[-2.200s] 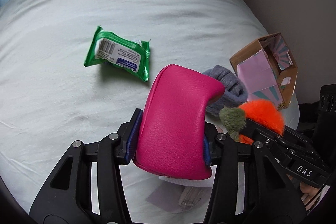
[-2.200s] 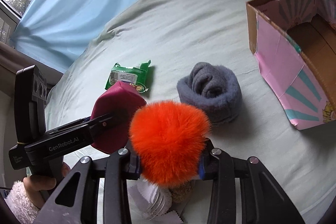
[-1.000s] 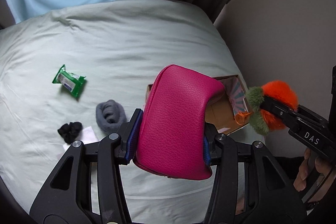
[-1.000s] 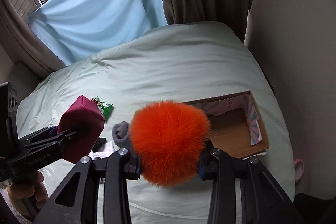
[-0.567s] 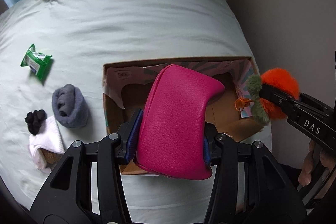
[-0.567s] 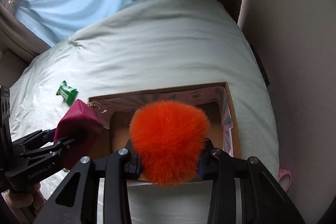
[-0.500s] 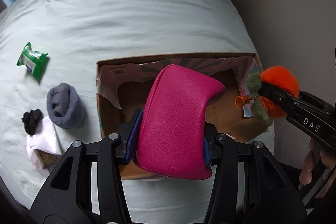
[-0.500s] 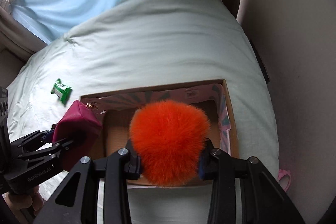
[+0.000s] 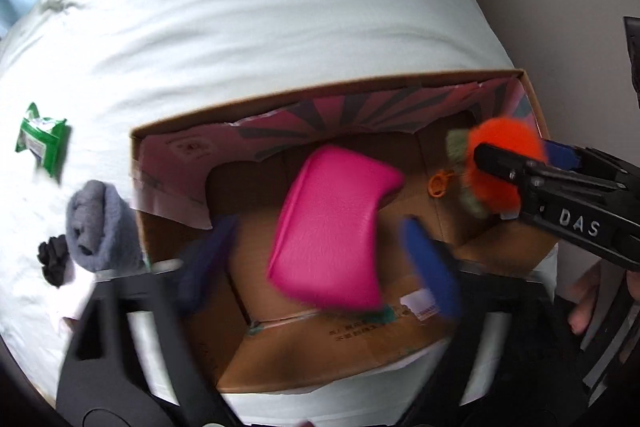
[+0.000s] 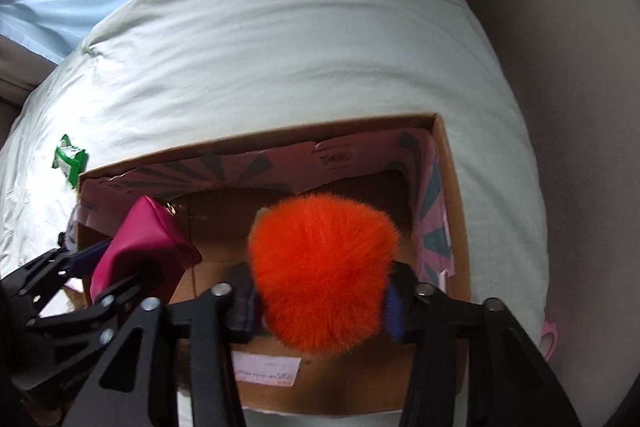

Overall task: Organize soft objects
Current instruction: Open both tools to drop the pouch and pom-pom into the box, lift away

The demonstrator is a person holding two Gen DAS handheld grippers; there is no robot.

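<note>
Left claw (image 9: 316, 247) opening – pink pouch (image 9: 332, 227) free, right claw (image 10: 320, 301) opening around orange pompom (image 10: 322, 271)

Pale bed (image 9: 260, 7) carries cardboard box (image 9: 320, 95), green packet (image 9: 40, 137), grey sock roll (image 9: 98, 223), black scrunchie (image 9: 52, 259).

Grained leather pouch (image 9: 328, 227); fluffy pompom (image 10: 320, 275); matt cardboard box (image 9: 280, 359).

Black skeletal grippers (image 9: 316, 251), blue-padded jaws, silver screws, white "DAS" lettering, perhaps matte plastic.
</note>
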